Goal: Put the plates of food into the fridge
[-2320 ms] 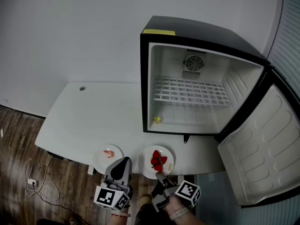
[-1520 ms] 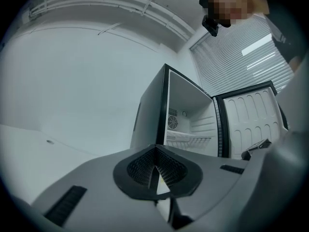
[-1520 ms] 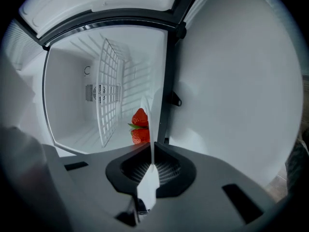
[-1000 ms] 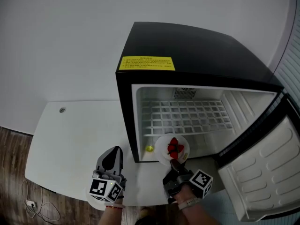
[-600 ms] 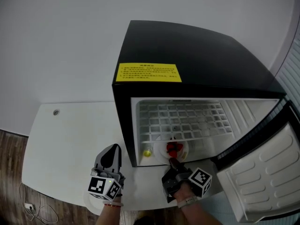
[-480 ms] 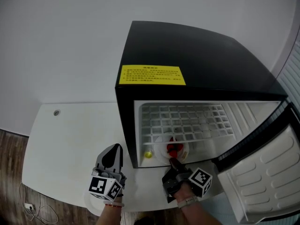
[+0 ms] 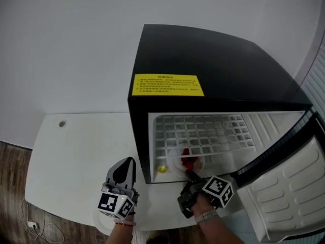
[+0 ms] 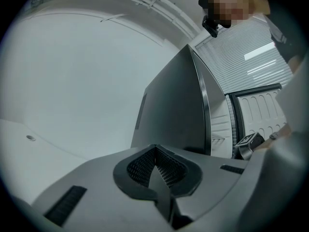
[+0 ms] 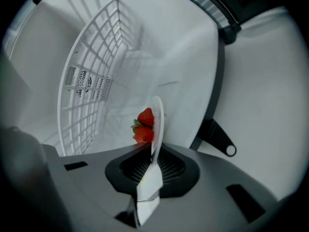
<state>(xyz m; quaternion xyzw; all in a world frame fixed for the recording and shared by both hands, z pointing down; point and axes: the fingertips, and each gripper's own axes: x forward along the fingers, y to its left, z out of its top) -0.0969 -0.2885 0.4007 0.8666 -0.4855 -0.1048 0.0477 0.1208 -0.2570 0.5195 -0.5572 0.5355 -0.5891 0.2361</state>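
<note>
A white plate of strawberries (image 7: 187,159) sits inside the open black fridge (image 7: 218,60), below the wire shelf (image 7: 203,131). My right gripper (image 7: 192,176) is shut on the plate's near rim. In the right gripper view the plate (image 9: 157,122) is seen edge-on between the jaws of my right gripper (image 9: 152,159), with the strawberries (image 9: 144,125) to its left. My left gripper (image 7: 125,170) hangs shut and empty over the white table (image 7: 76,151), left of the fridge; nothing lies between the jaws of my left gripper (image 8: 155,164). A second plate's rim (image 7: 96,216) peeks out under it.
The fridge door (image 7: 289,187) stands open to the right. A small yellow thing (image 7: 162,169) lies on the fridge floor at the left corner, close to the plate. A yellow label (image 7: 167,84) sits on the fridge top. The table has a round hole (image 7: 62,123).
My right gripper has carried the strawberry plate from the fridge's mouth further in, under the wire shelf, and has rolled. The left gripper has hardly shifted.
</note>
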